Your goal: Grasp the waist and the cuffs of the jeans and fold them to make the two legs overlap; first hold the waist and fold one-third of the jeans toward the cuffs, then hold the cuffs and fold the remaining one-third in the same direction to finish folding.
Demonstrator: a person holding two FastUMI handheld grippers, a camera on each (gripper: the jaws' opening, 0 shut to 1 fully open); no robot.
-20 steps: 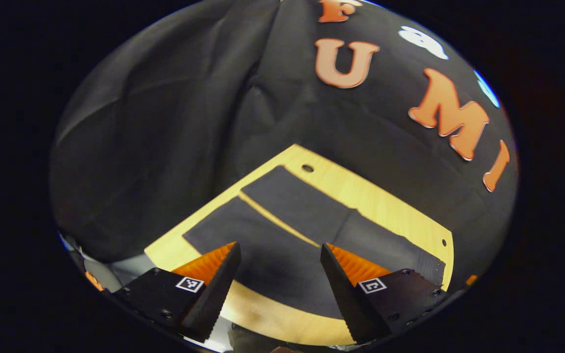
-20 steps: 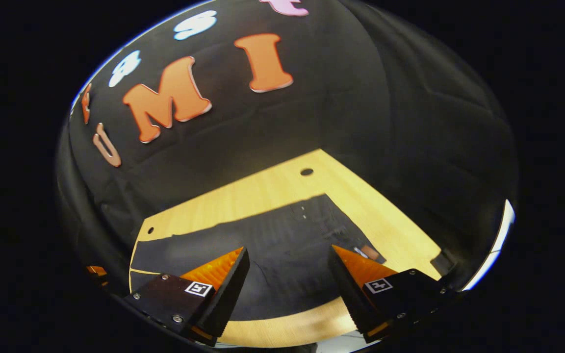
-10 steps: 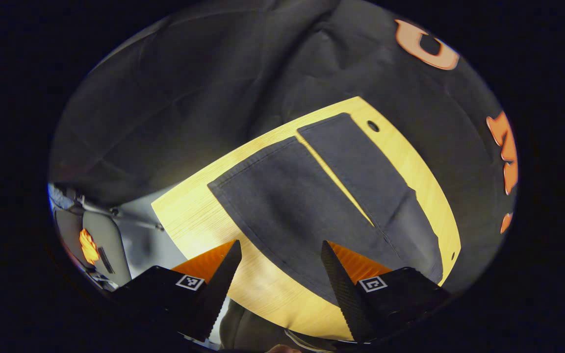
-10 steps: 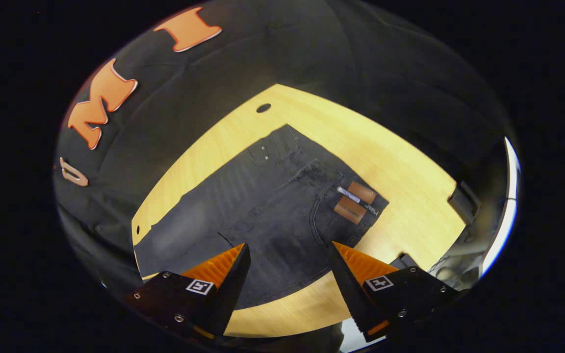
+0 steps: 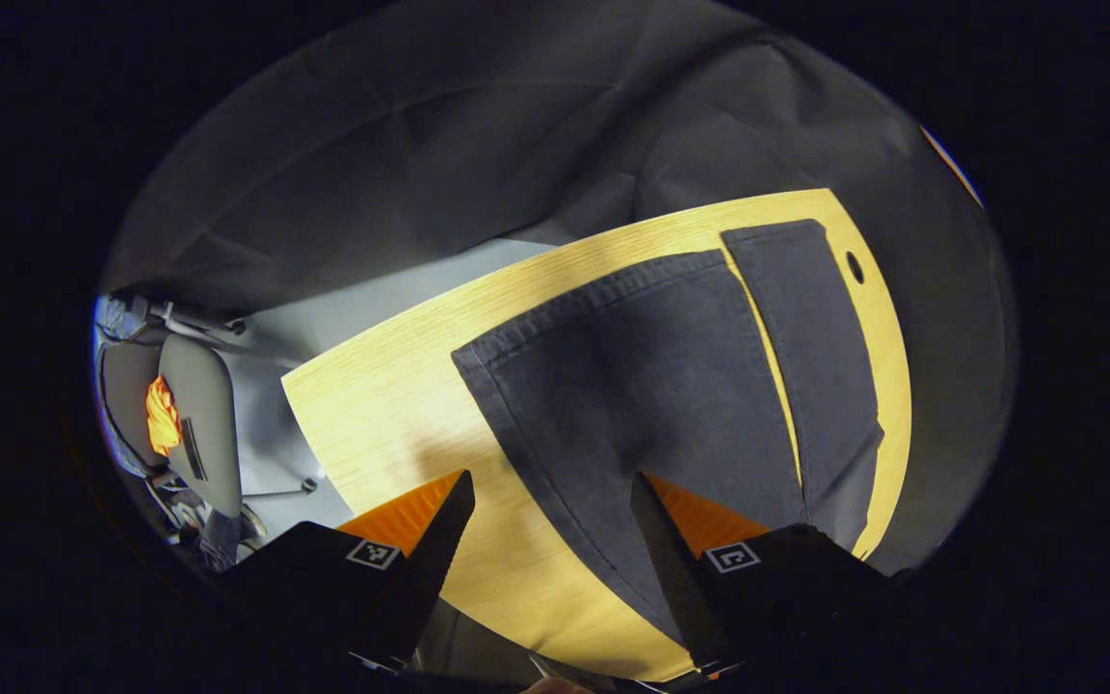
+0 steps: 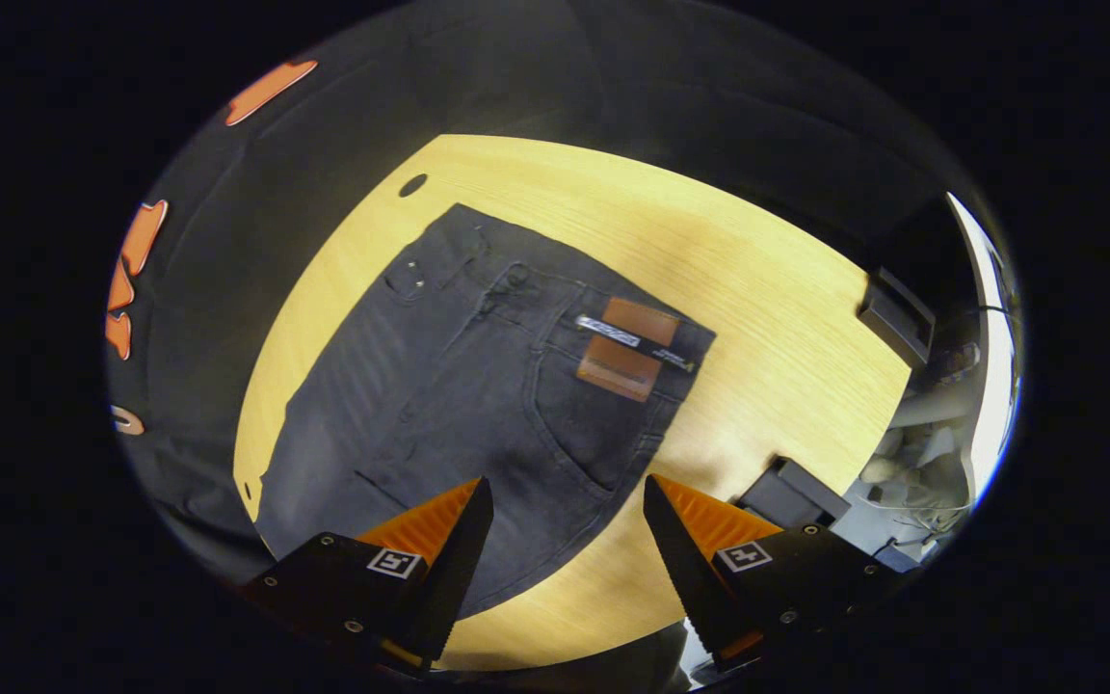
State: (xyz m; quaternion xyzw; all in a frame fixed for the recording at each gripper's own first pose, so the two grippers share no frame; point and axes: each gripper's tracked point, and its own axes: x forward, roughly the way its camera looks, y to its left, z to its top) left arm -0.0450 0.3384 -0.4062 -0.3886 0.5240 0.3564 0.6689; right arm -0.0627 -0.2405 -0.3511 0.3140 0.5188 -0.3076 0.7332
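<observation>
Both grippers hang in the air, tipped downward. The left gripper [image 5: 549, 520] has its fingers spread wide apart, and so does the right gripper [image 6: 567, 525].

Dark charcoal jeans [image 6: 439, 386], brown waist patch [image 6: 627, 347], pale yellow wood-grain table [image 6: 767, 318]

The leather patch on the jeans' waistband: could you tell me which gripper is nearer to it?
Right. The right gripper hovers open over the waist, near the leather patch; the left gripper hovers open at the cuffs.
</observation>
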